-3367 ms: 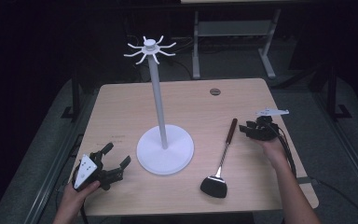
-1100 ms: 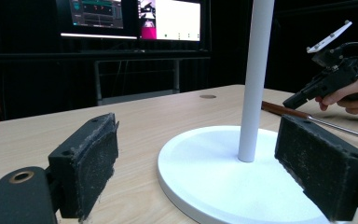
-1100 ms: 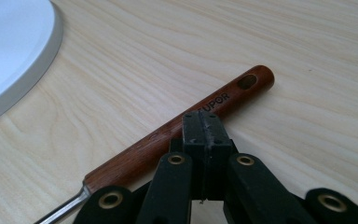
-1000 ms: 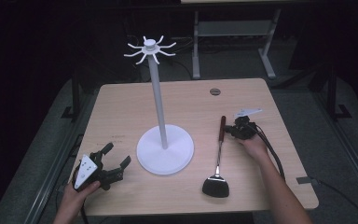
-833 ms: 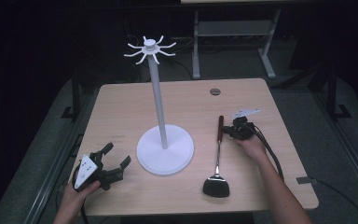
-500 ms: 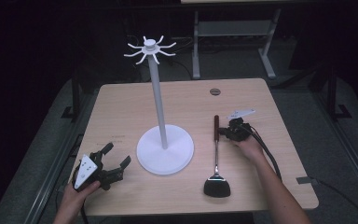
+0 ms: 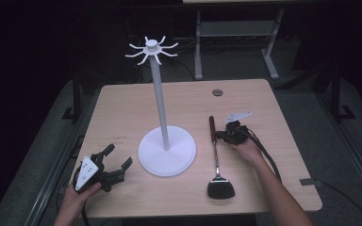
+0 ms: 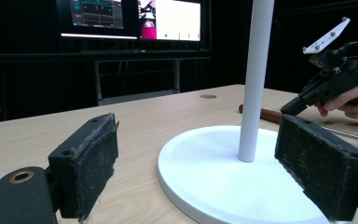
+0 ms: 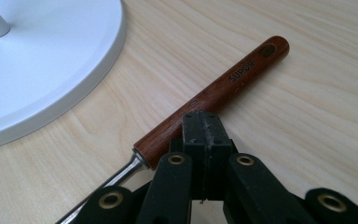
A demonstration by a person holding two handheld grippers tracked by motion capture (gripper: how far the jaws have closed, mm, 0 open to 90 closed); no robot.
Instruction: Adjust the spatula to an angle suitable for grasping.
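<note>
- High view: the table is the biggest thing I work on, and its right and near edges lie not far from my right gripper, with open wood between.
- The white hook stand rises to the left of my right gripper; its round base sits close beside the handle, so I judge a sideways swing toward it risky and a straight lift the safer room.
- The ladle lies flat just left of my right gripper, black bowl toward me, wooden handle away. I judge it stiff, light, bowl-heavy; the lacquered wood looks slippery, so I would grip mid-handle.
- My right gripper's jaws are pressed together, tips at the handle, not around it.
- My left gripper rests far left with jaws spread wide, holding nothing.
</note>
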